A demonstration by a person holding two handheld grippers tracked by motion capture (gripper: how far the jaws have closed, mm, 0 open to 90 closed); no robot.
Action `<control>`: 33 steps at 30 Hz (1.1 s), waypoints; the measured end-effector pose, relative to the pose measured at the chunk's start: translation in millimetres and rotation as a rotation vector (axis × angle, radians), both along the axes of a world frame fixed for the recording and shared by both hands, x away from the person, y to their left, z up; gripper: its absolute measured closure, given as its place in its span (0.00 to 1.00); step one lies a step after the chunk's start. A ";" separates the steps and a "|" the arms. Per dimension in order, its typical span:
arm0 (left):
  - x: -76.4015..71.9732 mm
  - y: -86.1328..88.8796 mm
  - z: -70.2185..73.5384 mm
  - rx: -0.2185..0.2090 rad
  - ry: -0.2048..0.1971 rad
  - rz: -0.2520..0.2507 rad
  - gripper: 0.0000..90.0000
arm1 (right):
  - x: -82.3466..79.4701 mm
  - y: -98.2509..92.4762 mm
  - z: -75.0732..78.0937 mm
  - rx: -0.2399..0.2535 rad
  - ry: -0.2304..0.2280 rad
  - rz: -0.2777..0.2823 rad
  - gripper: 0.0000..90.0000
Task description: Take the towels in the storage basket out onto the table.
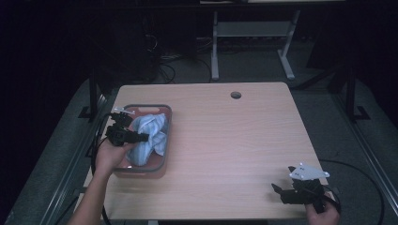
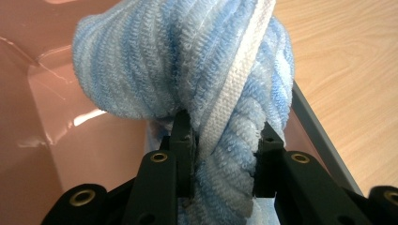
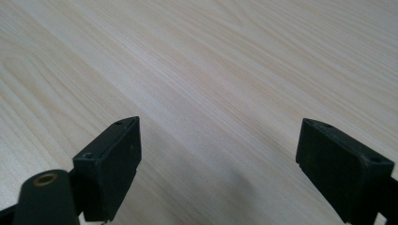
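Presently catalogued: 1 towel [image 2: 187,61], terry cloth, ribbed pile in pale blue and white stripes with 1 plain white woven band running along its length. Condition: bunched and twisted into a rope-like bundle, the folds bulging above the grip. Location: inside a shallow pink basin [image 1: 162,136] with a grey rim, at the left side of the table [image 1: 234,145]; the high view shows the cloth heaped across most of the basin's interior.

Left gripper [image 1: 141,138]: held in the person's left hand, reaching into the basin; its 2 black fingers [image 2: 180,136] are clamped on the twisted part of the towel, the cloth squeezed between them.

Right gripper [image 1: 280,193]: held at the table's near right corner, well apart from the basin; its fingers [image 3: 115,159] stand wide apart over bare light wood.
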State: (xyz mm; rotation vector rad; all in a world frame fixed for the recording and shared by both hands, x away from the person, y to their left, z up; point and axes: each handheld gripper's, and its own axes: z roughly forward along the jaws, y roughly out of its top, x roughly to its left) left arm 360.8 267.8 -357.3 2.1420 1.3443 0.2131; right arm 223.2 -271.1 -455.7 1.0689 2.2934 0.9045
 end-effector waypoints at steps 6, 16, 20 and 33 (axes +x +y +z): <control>-5.5 9.6 8.4 -0.061 -0.019 0.020 0.76 | -0.5 -1.5 0.8 0.002 -0.002 -0.003 0.15; -10.3 15.7 29.2 -0.107 -0.067 0.035 0.76 | -0.3 -1.8 2.1 -0.003 -0.012 0.001 0.15; -12.5 18.6 40.9 -0.106 -0.093 0.029 0.76 | -0.7 -1.6 1.9 0.000 -0.009 -0.004 0.15; -15.9 18.7 60.5 -0.132 -0.120 0.017 0.76 | 0.1 0.3 2.3 -0.010 -0.013 0.004 0.15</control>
